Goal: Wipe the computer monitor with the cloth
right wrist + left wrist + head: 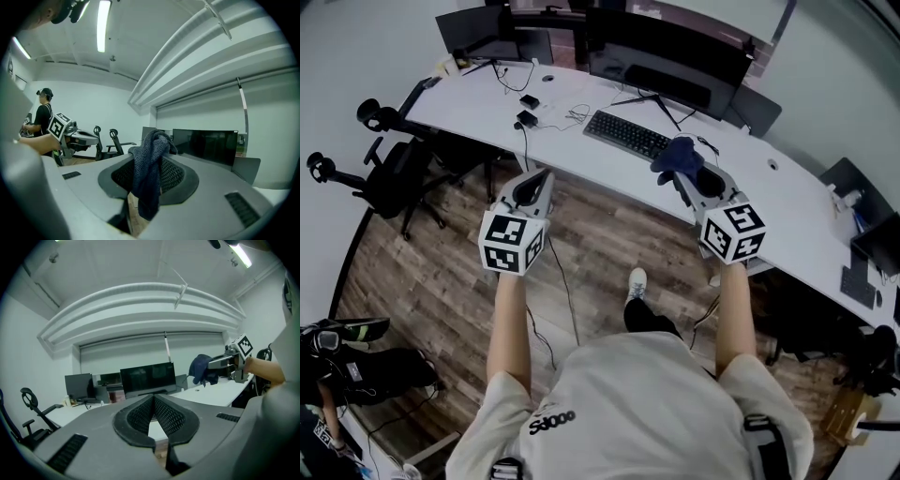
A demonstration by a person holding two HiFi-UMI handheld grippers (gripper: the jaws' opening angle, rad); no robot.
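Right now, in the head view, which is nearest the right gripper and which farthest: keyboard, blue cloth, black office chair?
1. Blue cloth, clamped in the jaws of the right gripper.
2. Keyboard, on the desk just left of it.
3. Black office chair, far off to the left.

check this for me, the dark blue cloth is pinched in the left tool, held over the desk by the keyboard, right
Not the left: the dark blue cloth is pinched in the right tool, as the right gripper view shows, draped between its jaws. The left tool holds nothing. The rest stands: it is held over the desk by the keyboard.
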